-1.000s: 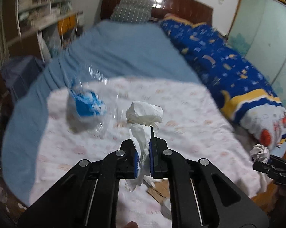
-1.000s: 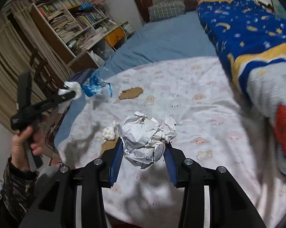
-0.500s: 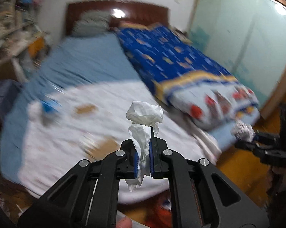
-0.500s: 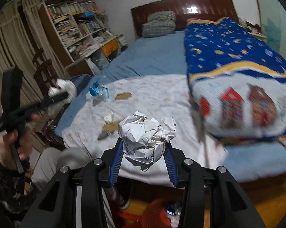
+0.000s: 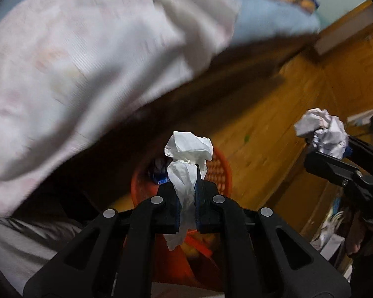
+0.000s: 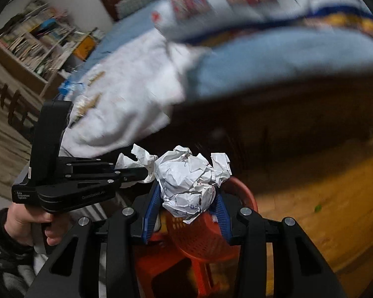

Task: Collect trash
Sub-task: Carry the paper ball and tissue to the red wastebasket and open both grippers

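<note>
The left hand-held gripper (image 5: pixel 188 186) pinched a white tissue (image 5: pixel 187 154) above the orange basket (image 5: pixel 220 171) on the floor. The right hand-held gripper (image 6: pixel 186 206) clamped a crumpled paper ball (image 6: pixel 188 181) over the same basket, beside the bed (image 6: pixel 136 79).

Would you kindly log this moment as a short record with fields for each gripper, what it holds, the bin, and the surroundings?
left gripper: shut on white tissue, pointing down over the bin
right gripper: shut on crumpled paper ball
bin: orange mesh basket on the wooden floor, below both grippers, some trash already inside
surroundings: bed edge above, blurred
release: not yet done
</note>
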`<state>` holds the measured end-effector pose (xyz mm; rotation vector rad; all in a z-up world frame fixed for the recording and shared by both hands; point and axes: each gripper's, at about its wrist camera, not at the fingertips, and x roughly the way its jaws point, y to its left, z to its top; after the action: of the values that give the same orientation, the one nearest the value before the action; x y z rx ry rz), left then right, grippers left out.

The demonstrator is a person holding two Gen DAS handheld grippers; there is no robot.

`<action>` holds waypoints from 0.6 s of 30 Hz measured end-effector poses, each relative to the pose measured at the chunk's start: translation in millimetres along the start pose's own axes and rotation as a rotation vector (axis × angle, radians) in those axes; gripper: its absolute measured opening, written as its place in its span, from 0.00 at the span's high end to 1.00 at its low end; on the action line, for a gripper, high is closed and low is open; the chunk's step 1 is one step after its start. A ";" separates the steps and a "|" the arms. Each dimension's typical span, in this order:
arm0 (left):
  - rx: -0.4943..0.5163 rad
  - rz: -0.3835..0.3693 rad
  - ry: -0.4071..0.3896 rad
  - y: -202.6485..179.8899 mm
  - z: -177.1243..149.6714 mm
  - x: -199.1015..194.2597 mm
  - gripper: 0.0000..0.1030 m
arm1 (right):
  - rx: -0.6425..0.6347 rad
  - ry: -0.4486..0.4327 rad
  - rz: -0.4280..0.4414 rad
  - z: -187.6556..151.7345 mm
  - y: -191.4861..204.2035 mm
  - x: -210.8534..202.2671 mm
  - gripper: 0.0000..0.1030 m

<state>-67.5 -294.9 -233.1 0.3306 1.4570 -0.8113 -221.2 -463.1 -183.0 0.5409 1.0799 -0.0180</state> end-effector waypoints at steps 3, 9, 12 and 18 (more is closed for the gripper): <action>-0.004 0.022 0.101 2.0 -0.2 32.6 0.92 | 0.047 0.067 -0.013 -23.5 -28.6 31.6 0.60; 0.052 0.164 0.239 5.5 3.8 84.9 0.92 | 0.115 0.194 0.009 -62.6 -66.7 100.6 0.60; 0.066 0.195 0.298 7.7 -4.5 104.0 0.92 | 0.158 0.228 0.032 -76.6 -80.3 129.4 0.60; 0.077 0.271 0.397 8.6 -14.4 135.8 0.92 | 0.243 0.263 0.006 -80.1 -97.1 163.4 0.58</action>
<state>-84.3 -318.2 -366.9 0.7647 1.7023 -0.6026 -235.1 -473.5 -388.5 0.7804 1.3423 -0.0755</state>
